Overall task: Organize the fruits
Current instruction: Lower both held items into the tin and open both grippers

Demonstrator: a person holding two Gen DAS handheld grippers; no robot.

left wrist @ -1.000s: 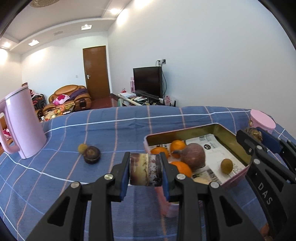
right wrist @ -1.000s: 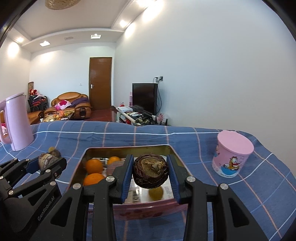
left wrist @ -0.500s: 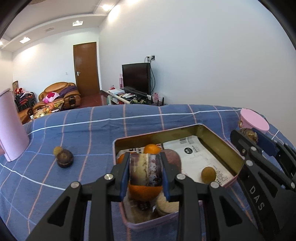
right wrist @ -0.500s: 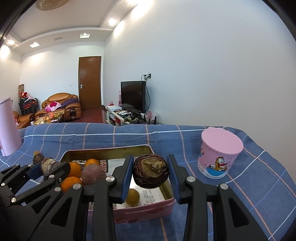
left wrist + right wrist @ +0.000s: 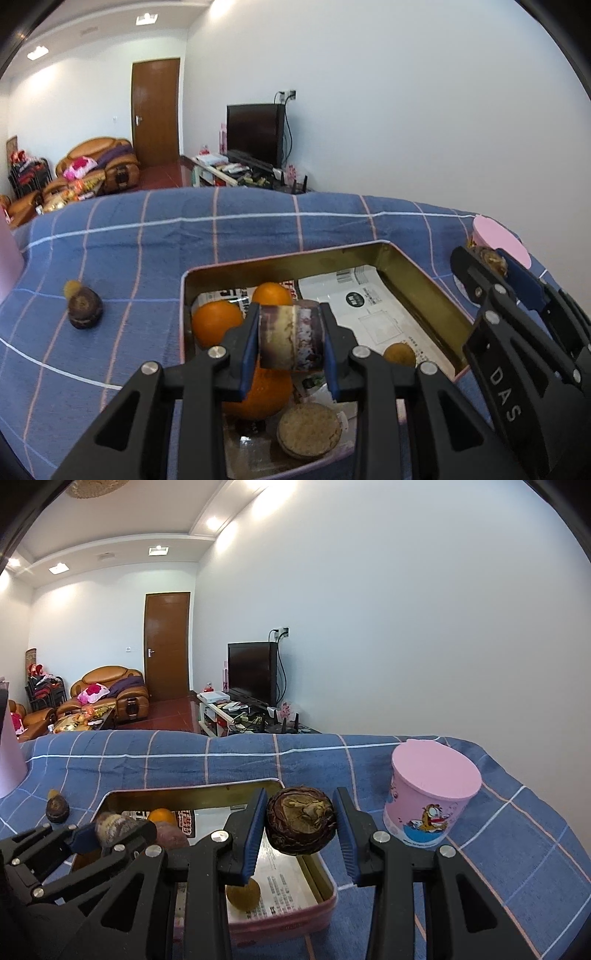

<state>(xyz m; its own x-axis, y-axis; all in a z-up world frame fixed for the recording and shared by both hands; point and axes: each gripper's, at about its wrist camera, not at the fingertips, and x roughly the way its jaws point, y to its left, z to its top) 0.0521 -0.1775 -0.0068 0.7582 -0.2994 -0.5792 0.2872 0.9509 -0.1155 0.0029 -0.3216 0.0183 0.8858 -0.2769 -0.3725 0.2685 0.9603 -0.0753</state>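
1. Hovering over the pink tin (image 5: 424, 284), the left tongs (image 5: 290, 341) are clenched on a mottled purple-brown fruit (image 5: 290, 338), which hangs above the tin's near-left part and has not yet been set down.

2. The right tongs (image 5: 300, 821) grip a wrinkled dark brown fruit (image 5: 300, 821) above the tin's corner at about 3 o'clock; that fruit is also still in the air.

3. Already inside the tin, in the left wrist view: an orange (image 5: 216, 323) at 10 o'clock, a second orange (image 5: 271, 293) just behind it, a larger orange (image 5: 258, 391) under the left tongs, a small yellow-brown fruit (image 5: 399, 354) toward 3 o'clock, and a round tan disc (image 5: 308, 430) at 6 o'clock whose identity I cannot tell.

4. Left out on the blue checked cloth (image 5: 147, 236) of the worktop, at about 9 o'clock from the tin: a dark round fruit (image 5: 85, 310) with a small yellow one (image 5: 72, 288) touching its far side.

5. Judged from this layout, the job looks well past halfway: two fruits are held ready to go in, and two on the cloth are yet to be collected.

6. A pink lidded cup (image 5: 432, 797) stands at 3 o'clock from the tin, apart from it.
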